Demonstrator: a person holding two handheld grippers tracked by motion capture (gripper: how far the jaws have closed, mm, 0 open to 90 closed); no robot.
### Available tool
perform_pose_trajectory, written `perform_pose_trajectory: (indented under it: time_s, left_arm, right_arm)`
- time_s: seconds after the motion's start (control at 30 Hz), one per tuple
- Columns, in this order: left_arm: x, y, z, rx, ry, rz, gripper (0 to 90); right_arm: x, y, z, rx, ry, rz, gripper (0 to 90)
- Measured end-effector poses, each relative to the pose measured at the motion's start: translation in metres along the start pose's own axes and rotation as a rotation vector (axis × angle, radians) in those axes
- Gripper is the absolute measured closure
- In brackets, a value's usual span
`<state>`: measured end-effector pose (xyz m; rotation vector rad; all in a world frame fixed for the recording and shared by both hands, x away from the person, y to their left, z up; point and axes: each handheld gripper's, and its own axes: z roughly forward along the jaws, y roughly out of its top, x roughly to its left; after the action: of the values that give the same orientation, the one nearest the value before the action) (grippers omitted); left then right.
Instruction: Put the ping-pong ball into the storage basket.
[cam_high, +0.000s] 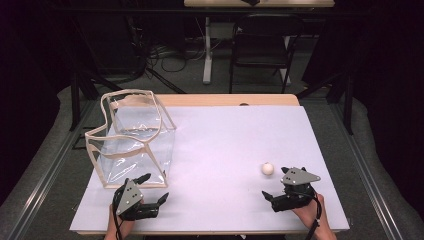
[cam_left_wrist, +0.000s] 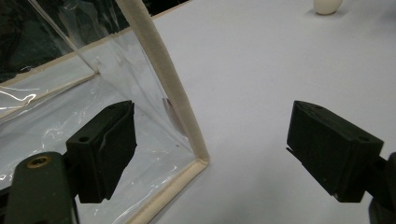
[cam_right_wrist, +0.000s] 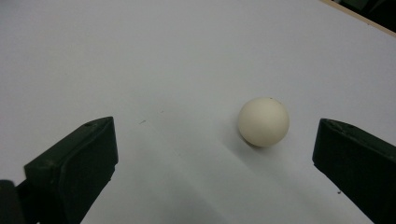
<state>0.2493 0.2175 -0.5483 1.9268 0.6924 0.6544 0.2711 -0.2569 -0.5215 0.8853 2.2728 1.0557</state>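
My right tongs are spread wide and low over the white counter, holding nothing. The small cream-white ball rests on the counter just ahead of them, nearer one jaw than the other and touching neither. My left tongs are spread too and empty, at the near corner of the clear plastic bag with cream fabric edging. That bag stands open-topped at the counter's left, well apart from the ball.

A white sheet is covering a wooden table. Beyond it, a dark chair and tangled cables are sitting on the grey floor.
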Motion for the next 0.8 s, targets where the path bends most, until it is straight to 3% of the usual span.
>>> perform_pose_trajectory:
  time_s: [0.8]
  left_arm:
    - [0.0,0.0,0.0,-0.006,0.005,-0.001,15.9]
  right_arm:
    - [-0.016,0.026,0.016,0.071,0.008,0.034,0.0]
